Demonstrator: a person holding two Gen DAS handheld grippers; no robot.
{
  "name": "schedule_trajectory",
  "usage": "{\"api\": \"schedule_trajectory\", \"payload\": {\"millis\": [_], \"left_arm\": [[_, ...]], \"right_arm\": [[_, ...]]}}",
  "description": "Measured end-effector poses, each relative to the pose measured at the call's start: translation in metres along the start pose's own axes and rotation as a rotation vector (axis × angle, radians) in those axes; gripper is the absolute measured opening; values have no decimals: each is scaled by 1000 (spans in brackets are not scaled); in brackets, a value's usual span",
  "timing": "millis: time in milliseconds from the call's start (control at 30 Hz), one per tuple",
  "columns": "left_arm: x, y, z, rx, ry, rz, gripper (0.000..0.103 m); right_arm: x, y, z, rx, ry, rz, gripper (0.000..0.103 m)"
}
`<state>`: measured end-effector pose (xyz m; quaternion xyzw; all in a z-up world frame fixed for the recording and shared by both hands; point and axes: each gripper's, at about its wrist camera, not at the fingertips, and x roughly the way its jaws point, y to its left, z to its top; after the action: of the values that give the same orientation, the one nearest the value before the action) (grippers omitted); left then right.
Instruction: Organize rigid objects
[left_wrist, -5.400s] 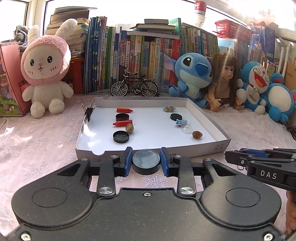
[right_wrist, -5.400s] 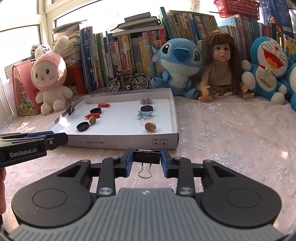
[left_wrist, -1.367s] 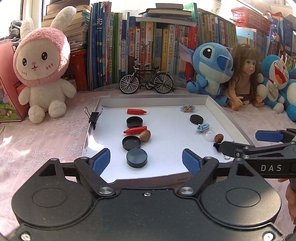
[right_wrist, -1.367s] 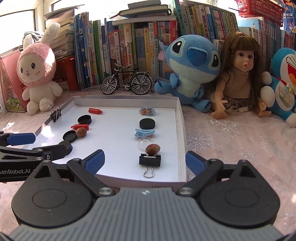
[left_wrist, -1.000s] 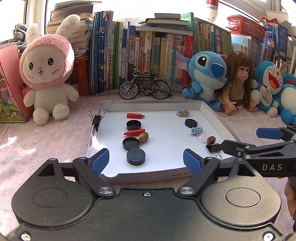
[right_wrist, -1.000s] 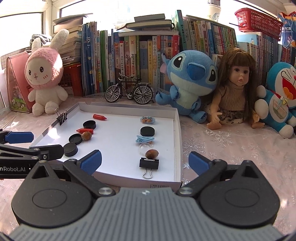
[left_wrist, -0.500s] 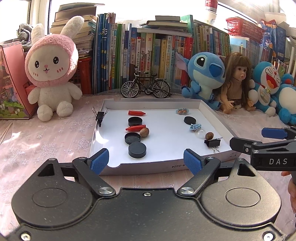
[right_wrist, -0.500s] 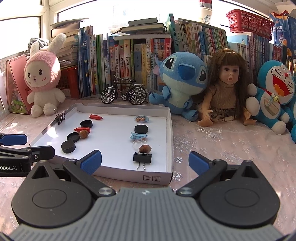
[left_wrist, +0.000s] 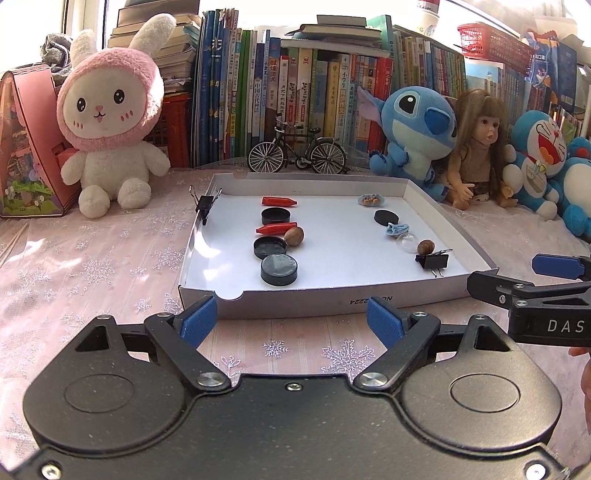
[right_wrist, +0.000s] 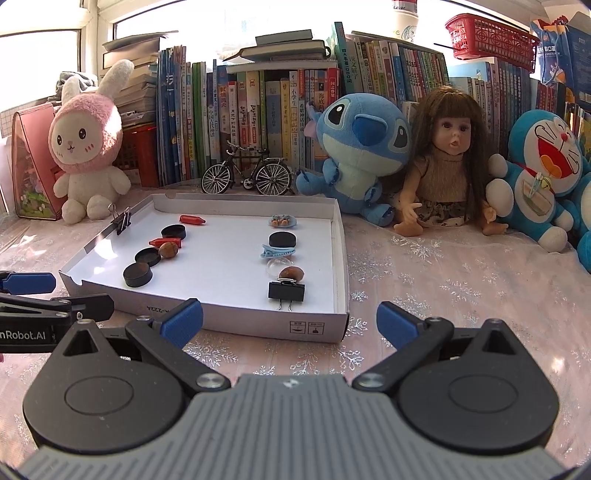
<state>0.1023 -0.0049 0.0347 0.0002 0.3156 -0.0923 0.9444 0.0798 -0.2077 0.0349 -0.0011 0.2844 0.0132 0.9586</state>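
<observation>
Plainly, in the left wrist view the left gripper (left_wrist: 291, 320) sits at the lower middle of the frame with its blue pads spread wide and nothing between them, just short of the near wall of the white tray (left_wrist: 295, 300). Straight above it in the picture, inside the tray, lies a column of small things: the nearest black cap (left_wrist: 279, 270), a second cap (left_wrist: 269, 247), a walnut (left_wrist: 294, 236) and two red crayons, the nearer one (left_wrist: 276, 228) lying with its long axis across the frame. At the right edge the right gripper (left_wrist: 524, 280) pokes in from the side, close to the tray's near right corner.

From the right wrist view the right gripper (right_wrist: 289, 324) is likewise released and empty at the lower middle, before the tray's near wall. The black binder clip (right_wrist: 286, 291) lies just above it, handles toward the camera, with a nut (right_wrist: 291, 273), a clear dome (right_wrist: 277, 264) and a blue hair clip (right_wrist: 277, 250) in line behind.

So each column lies dead ahead of its own hand (my reading: the left is nearer the caps, the right nearer the clip). Only this view shows the clip's handles squarely; only the left view shows the top of the nearest cap.
</observation>
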Motion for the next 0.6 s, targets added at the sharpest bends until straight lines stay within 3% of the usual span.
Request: {"api": "schedule_trajectory", "payload": {"millis": [600], "left_arm": [[21, -5, -23, 1, 37, 62, 87]], "right_arm": [[20, 7, -24, 22, 57, -26, 103]]}}
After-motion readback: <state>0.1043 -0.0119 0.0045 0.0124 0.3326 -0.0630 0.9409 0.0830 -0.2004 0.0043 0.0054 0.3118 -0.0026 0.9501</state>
